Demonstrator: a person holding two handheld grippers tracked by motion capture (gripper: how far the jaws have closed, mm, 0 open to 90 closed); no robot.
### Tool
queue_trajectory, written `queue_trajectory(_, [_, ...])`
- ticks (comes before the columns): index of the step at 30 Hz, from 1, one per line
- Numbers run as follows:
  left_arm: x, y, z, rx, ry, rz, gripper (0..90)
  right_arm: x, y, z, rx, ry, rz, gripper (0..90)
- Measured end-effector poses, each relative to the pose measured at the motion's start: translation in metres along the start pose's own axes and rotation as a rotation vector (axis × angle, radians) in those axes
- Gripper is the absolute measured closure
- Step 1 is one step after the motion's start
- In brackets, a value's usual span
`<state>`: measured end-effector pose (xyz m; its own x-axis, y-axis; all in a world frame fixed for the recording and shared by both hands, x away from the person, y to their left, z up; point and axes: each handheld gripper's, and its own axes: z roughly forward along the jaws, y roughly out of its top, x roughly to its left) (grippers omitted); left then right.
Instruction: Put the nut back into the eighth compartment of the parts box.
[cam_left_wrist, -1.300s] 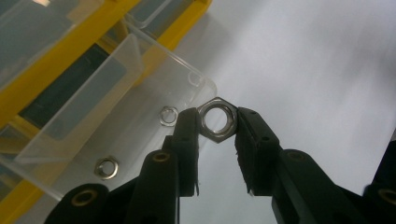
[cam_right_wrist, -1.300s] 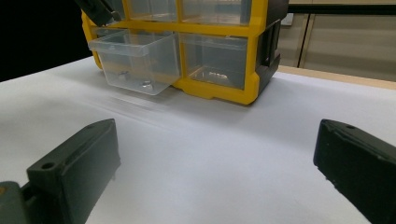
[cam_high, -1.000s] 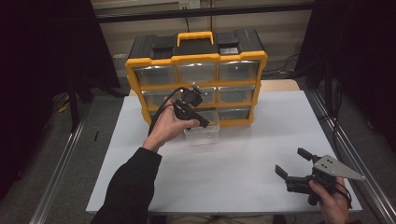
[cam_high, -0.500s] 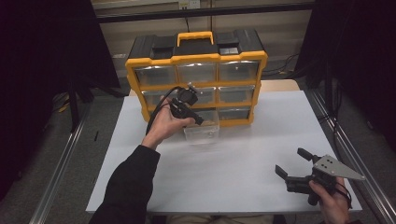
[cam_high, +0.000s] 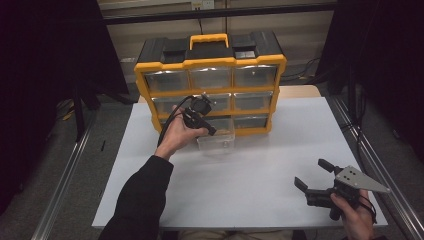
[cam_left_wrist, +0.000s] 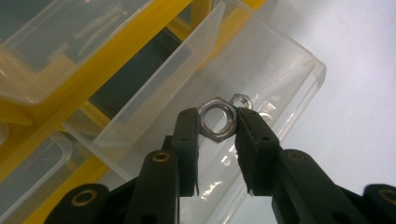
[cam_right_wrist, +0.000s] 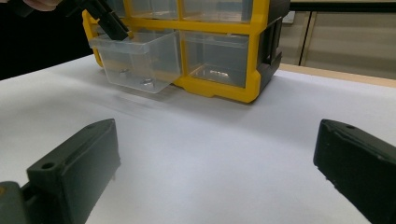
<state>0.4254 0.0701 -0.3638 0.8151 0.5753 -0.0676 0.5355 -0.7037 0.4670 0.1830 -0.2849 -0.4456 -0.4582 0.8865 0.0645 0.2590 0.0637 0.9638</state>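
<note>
No words, numbers, brand names or signs can be read here. The yellow and black drawer box (cam_high: 210, 75) has no label on its front, its lid or its handle. The clear drawers (cam_high: 216, 139) have no stickers or writing on them. The metal nut (cam_left_wrist: 216, 120) has no marks that can be read. The white worktop (cam_high: 250, 175) is plain. The grey plate on the right claw (cam_high: 320, 181) has small holes but no letters. There may be tiny raised print on the dark lid of the box, but it is too dim and small to tell.
</note>
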Motion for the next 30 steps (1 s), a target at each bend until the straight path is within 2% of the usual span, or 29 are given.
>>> queue_trajectory(6, [0.000, 0.002, 0.005, 0.011, 0.013, 0.025, 70.1, 0.000, 0.000, 0.000, 0.001, -0.001, 0.001, 0.1])
queue_trajectory(7, [0.002, 0.002, 0.004, 0.029, 0.024, 0.052, 70.1, 0.000, 0.000, 0.000, 0.000, 0.000, 0.001, 0.1])
queue_trajectory(10, [0.002, 0.002, 0.008, 0.033, 0.025, 0.052, 70.1, 0.000, 0.000, 0.000, 0.002, -0.001, 0.000, 0.1])
queue_trajectory(13, [0.003, 0.003, 0.010, 0.042, 0.022, 0.070, 70.1, 0.000, 0.000, 0.000, -0.001, 0.002, 0.001, 0.1])
queue_trajectory(15, [0.003, 0.002, 0.012, 0.030, 0.034, 0.079, 70.1, 0.000, 0.000, 0.000, 0.001, 0.000, 0.001, 0.1])
queue_trajectory(16, [0.004, 0.002, 0.012, 0.046, 0.023, 0.074, 70.1, 0.000, 0.000, 0.000, 0.000, -0.001, 0.002, 0.1])
queue_trajectory(17, [0.004, 0.002, 0.013, 0.037, 0.036, 0.074, 70.1, 0.000, 0.000, 0.000, 0.000, -0.001, 0.002, 0.1])
queue_trajectory(18, [0.004, 0.002, 0.014, 0.048, 0.018, 0.076, 70.1, 0.000, 0.000, 0.000, 0.000, -0.001, 0.002, 0.1])
queue_trajectory(21, [0.006, 0.001, 0.017, 0.048, 0.028, 0.084, 70.1, 0.000, 0.000, 0.000, -0.001, -0.002, 0.001, 0.1])
queue_trajectory(23, [0.007, 0.001, 0.018, 0.051, 0.012, 0.100, 70.1, 0.000, 0.000, 0.000, 0.000, -0.002, 0.001, 0.1])
queue_trajectory(26, [0.008, -0.001, 0.021, 0.038, 0.018, 0.101, 70.0, 0.000, 0.000, 0.000, 0.000, -0.002, 0.001, 0.1])
queue_trajectory(29, [0.010, -0.001, 0.023, 0.055, 0.013, 0.114, 70.0, -0.001, 0.000, 0.000, 0.000, -0.003, 0.001, 0.1])
queue_trajectory(30, [0.010, -0.002, 0.025, 0.042, 0.019, 0.110, 70.0, 0.000, 0.000, 0.000, 0.000, -0.003, 0.001, 0.1])
